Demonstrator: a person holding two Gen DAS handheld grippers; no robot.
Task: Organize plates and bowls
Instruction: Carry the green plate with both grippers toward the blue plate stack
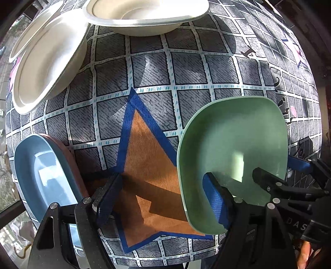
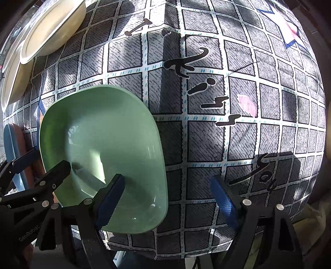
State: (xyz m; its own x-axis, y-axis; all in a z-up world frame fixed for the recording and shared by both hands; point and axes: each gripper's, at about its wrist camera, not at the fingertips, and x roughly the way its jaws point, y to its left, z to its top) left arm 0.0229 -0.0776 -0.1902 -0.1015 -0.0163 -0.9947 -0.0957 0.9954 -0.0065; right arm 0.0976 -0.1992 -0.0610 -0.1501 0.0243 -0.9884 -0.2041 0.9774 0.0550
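A green square plate lies on the patterned tablecloth; it also shows in the right wrist view. My left gripper is open, its right finger over the green plate's near rim, its left finger beside a blue plate stacked on a pink one. My right gripper is open and empty; its left finger is over the green plate's near edge. Two white bowls sit at the far side.
The table's near edge runs just below the grippers. The cloth has an orange star with a blue border between the blue and green plates. The white bowls appear at the upper left in the right wrist view. A window is at the left.
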